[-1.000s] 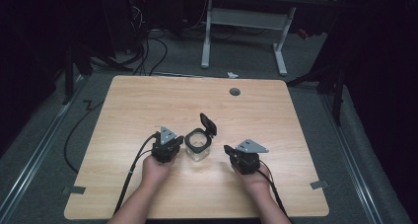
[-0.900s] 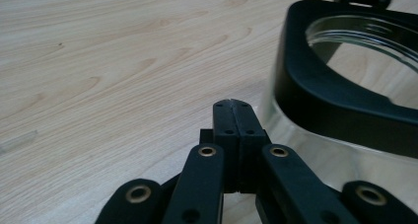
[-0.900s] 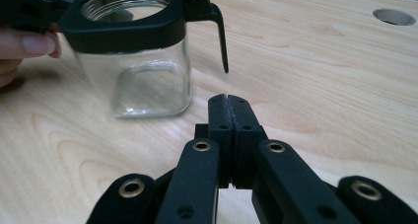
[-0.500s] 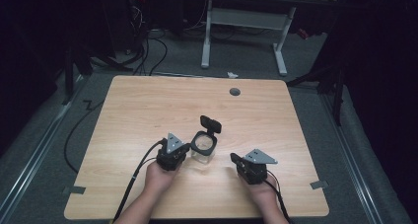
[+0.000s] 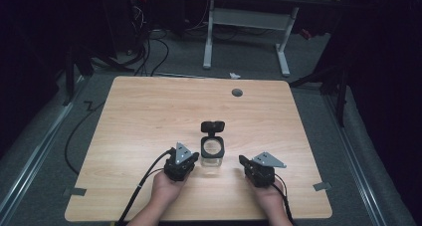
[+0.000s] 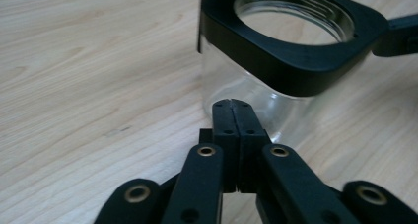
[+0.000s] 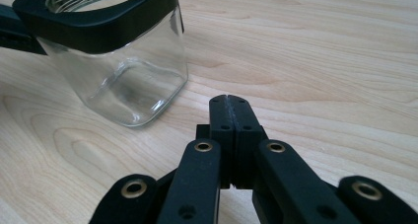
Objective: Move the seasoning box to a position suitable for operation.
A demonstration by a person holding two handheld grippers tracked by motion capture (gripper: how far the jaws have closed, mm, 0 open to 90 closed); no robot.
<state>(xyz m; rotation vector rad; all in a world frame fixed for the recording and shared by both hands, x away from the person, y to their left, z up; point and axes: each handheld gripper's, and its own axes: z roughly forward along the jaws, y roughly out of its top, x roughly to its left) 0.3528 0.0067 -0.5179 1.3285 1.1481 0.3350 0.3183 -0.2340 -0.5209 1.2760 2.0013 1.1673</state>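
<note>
glass jar at table centre, lid open toward 12 o'clock | likely rigid, slippery, fragile; grip black collar | left gripper closed empty at 9 | right gripper closed empty at 3

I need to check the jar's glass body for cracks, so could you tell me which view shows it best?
The right gripper view: the jar stands unobstructed, showing two clear walls and the base. In the left gripper view the shut left tool covers part of the glass. The high view looks down into the open mouth, the walls barely visible.
</note>
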